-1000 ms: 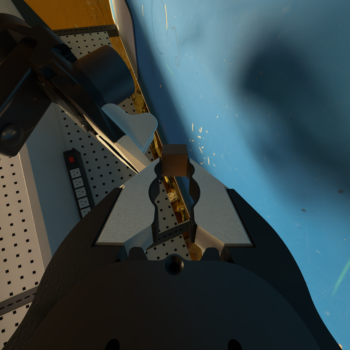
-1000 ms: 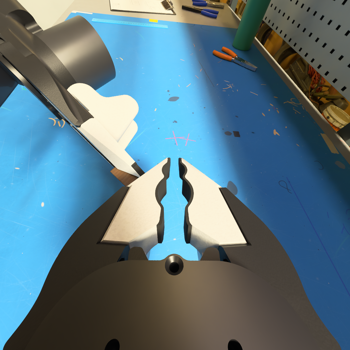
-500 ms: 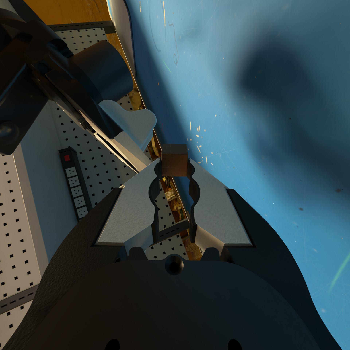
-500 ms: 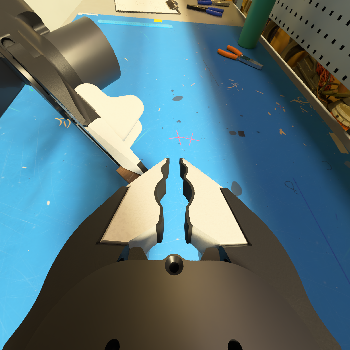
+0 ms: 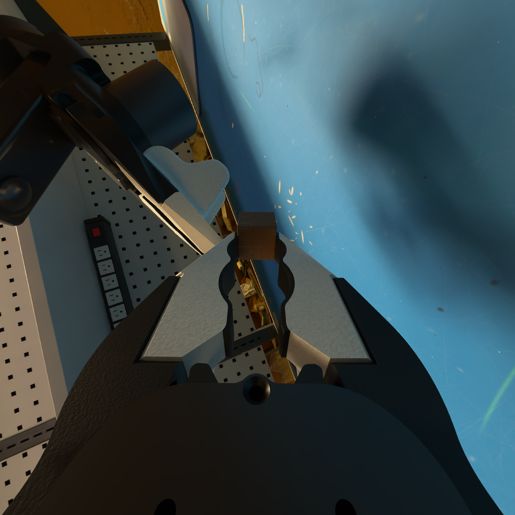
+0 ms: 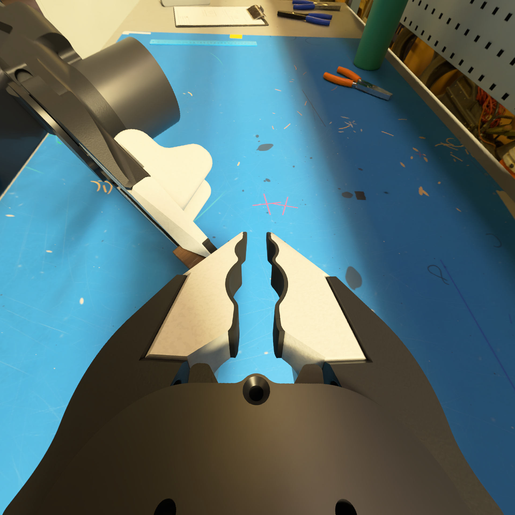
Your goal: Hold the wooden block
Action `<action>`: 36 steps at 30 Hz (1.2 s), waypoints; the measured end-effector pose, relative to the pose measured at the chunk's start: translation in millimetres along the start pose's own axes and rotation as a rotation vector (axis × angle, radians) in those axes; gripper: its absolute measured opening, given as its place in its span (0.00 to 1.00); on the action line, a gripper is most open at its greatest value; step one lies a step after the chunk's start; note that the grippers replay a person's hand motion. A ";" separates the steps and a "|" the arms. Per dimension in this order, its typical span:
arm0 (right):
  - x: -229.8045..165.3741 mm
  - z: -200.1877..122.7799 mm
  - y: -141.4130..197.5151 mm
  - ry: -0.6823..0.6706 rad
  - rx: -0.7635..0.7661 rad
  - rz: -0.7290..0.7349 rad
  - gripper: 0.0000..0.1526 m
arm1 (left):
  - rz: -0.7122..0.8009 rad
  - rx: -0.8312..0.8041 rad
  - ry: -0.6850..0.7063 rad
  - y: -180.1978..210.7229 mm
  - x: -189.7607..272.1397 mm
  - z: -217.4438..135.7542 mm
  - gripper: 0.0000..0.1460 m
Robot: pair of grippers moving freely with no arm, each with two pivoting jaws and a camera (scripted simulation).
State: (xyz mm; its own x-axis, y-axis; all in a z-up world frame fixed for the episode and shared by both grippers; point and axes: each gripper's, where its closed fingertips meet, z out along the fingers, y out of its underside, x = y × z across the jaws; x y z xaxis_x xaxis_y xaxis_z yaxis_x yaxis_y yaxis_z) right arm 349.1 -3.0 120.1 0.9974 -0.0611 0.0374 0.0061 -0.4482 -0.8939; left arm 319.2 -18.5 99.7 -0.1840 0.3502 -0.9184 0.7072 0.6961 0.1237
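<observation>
The scratched blue tabletop (image 6: 334, 167) spreads ahead of and beneath both tongs. The left tongs (image 5: 256, 241) are clamped on the small brown wooden block (image 5: 256, 237), which sits squarely between their tips, clear of the tabletop as far as I can tell. The right tongs (image 6: 256, 235) stand narrow and empty, a slim gap between their fingers. The block (image 6: 187, 257) lies just to their left, touching or nearly so. It looks roughly cubic, no long axis, so only the left tongs matter for holding it.
</observation>
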 end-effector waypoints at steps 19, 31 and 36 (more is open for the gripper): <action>-14.8 1.3 1.4 -0.147 0.005 0.108 0.08 | -0.002 0.015 -0.010 -4.1 -1.1 -1.2 0.17; -18.0 -3.2 -0.9 -0.199 0.021 0.144 0.04 | -0.009 0.025 -0.023 -5.8 -3.7 -2.5 0.17; -11.5 -6.5 -3.3 -0.164 0.034 0.130 0.00 | -0.020 0.027 -0.032 -4.5 -6.3 -3.4 0.17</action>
State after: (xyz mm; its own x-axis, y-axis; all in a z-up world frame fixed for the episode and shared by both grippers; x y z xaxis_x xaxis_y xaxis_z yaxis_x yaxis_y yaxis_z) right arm 337.2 -6.6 125.6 0.9882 0.0302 -0.1502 -0.1243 -0.4152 -0.9012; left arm 314.9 -21.7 106.2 -0.1767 0.3164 -0.9320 0.7216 0.6856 0.0960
